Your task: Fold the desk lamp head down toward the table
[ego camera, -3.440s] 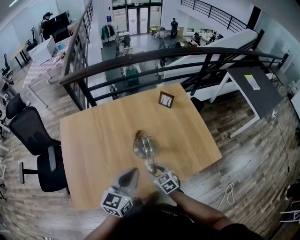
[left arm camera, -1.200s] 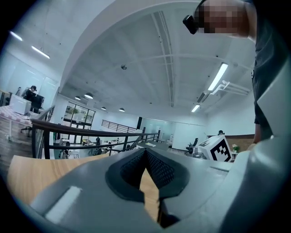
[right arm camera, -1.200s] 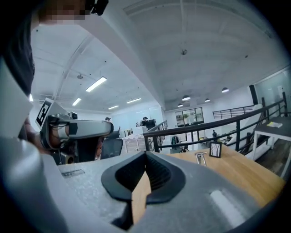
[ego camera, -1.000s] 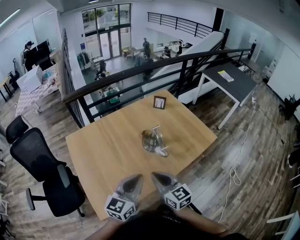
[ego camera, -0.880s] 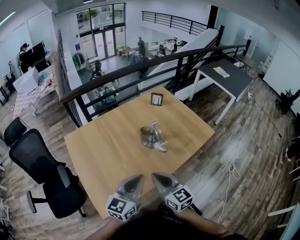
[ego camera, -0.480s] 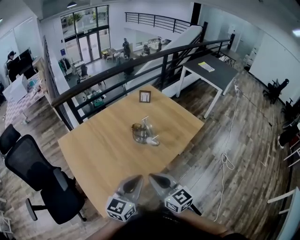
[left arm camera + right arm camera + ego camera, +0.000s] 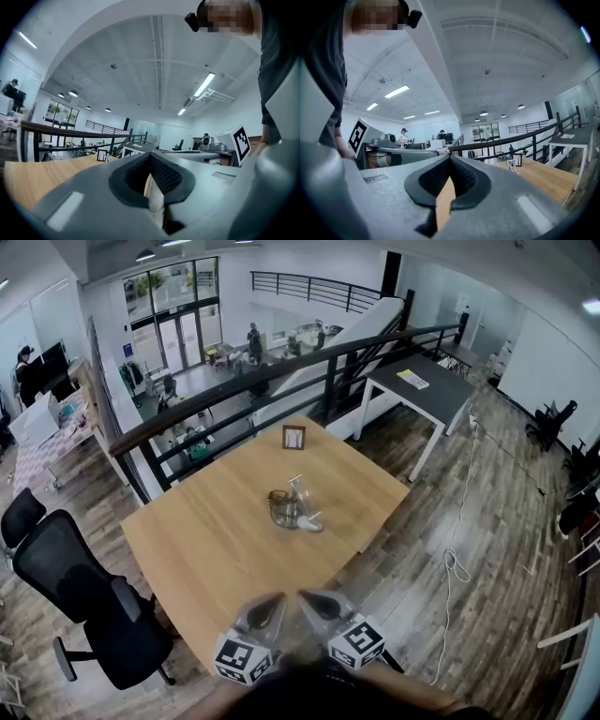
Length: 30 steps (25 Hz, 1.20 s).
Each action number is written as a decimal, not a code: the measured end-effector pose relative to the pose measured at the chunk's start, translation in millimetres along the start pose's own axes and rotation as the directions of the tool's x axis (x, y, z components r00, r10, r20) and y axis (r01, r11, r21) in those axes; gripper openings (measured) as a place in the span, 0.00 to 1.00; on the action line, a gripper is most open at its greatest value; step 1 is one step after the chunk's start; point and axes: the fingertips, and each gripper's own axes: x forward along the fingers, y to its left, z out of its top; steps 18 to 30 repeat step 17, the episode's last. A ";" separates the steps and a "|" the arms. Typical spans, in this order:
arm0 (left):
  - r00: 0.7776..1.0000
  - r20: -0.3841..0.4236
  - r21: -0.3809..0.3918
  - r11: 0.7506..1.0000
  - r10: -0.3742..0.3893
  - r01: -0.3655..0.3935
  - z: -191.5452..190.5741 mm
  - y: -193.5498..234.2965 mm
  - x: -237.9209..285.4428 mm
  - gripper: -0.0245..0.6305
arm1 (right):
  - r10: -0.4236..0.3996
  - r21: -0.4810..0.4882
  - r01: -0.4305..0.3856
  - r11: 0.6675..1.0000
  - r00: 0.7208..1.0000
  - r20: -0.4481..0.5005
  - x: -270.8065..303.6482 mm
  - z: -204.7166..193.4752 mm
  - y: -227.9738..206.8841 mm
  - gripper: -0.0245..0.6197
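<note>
There are two hand-held grey plastic grippers, and each one carries one white cube with black square markers. The left gripper (image 7: 278,597) and the right gripper (image 7: 302,595) are side by side at the near edge of the table, both pointing level over it. In the left gripper view the two dark ribbed pads are pressed together at the tips and nothing is between them; only the wood of the table shows through the slit below. In the right gripper view it is the same: the jaws are clenched on themselves and hold nothing.

There is one square light-brown wooden table (image 7: 202,540). On it are two things. One is the small silver metal desk lamp (image 7: 292,507), about in the middle of the table and well apart from both grippers. The other is one small dark-framed picture (image 7: 293,437), which stands near the far edge.

The lamp sits low on the wood. It has a round dark-looking part on the left, thin shiny bars going up and to the right, and a pale rounded piece on the near right side, close to the table surface. It is too small to say more about its joints.

Around the table I count two black office chairs (image 7: 80,592) at the left, one black metal railing (image 7: 281,371) behind, one dark grey side table (image 7: 431,390) with one yellow sheet (image 7: 410,379), and one white cable (image 7: 455,563) on the wooden floor.
</note>
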 end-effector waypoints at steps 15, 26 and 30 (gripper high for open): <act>1.000 0.024 0.005 1.000 0.011 -0.011 8.0 6.8 -5.4 0.04 | 0.025 -0.024 -0.025 0.999 1.000 0.000 12.3 4.4 9.0 0.04; 1.000 0.026 0.003 1.000 0.010 -0.010 8.9 6.5 -5.7 0.04 | 0.022 -0.025 -0.022 0.999 1.000 -0.003 11.8 5.0 9.4 0.04; 1.000 0.026 0.003 1.000 0.010 -0.010 8.9 6.5 -5.7 0.04 | 0.022 -0.025 -0.022 0.999 1.000 -0.003 11.8 5.0 9.4 0.04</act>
